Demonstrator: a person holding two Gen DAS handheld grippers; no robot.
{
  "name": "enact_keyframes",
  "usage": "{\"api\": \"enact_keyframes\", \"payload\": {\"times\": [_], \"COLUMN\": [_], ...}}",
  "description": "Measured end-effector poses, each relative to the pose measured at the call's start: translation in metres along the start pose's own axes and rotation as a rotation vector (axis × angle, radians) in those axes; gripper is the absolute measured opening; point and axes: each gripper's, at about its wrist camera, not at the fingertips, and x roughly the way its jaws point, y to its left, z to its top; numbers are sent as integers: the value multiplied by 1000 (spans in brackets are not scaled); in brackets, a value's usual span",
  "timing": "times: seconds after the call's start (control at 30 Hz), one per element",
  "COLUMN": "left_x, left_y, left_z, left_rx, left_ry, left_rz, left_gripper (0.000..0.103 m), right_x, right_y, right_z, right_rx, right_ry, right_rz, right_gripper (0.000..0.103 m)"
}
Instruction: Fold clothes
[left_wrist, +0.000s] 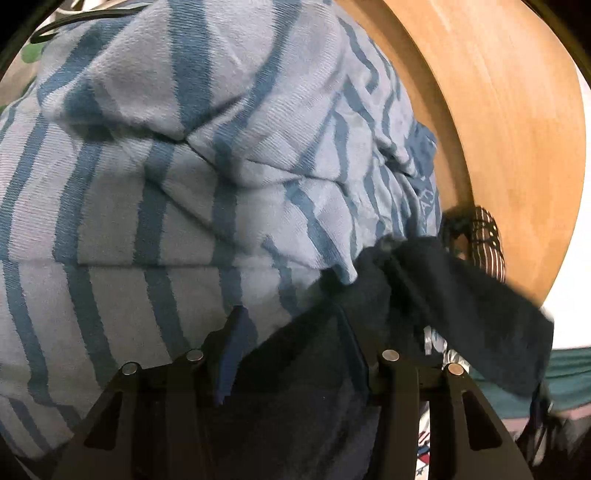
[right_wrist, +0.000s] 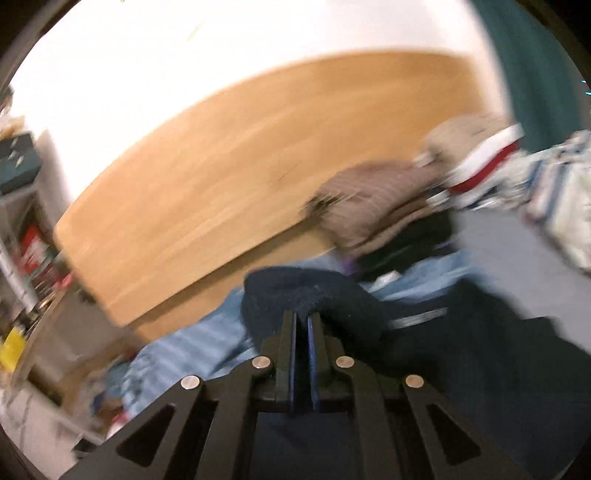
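Between the left gripper's (left_wrist: 295, 350) spread fingers lies dark navy cloth (left_wrist: 303, 398), covering the gap so that whether the pads press on it cannot be told. Beyond it, filling the left and far part of the left wrist view, a light-blue fabric with darker blue stripes (left_wrist: 166, 177) lies rumpled in soft folds. A strip of the navy cloth runs off to the right across this striped fabric's edge toward a curved wooden board (left_wrist: 509, 110). Near that board sits a brown striped garment (left_wrist: 487, 240). Some pale printing shows on a darker blue patch of the striped fabric at right, too distorted to read. Seen from the right wrist, heavily blurred, the right gripper (right_wrist: 303, 321) has its fingers pressed together, pinching a raised fold of the navy cloth. Farther right lies a heap of other clothes (right_wrist: 480, 173).
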Motion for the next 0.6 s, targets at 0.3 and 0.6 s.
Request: {"api": "enact_keyframes", "payload": {"times": [0.3, 0.6], "left_x": [15, 41], "left_y": [-27, -31], "left_z": [-20, -25], "left_rx": [141, 108], "left_ry": [92, 191], "left_rz": [-41, -148], "left_gripper": [51, 51], "right_x": [-11, 86], "right_y": [-105, -58], "right_z": [-51, -55], "right_rx": [319, 165], "right_ry": [254, 438], "right_rz": [-251, -10], "right_gripper": [56, 57]}}
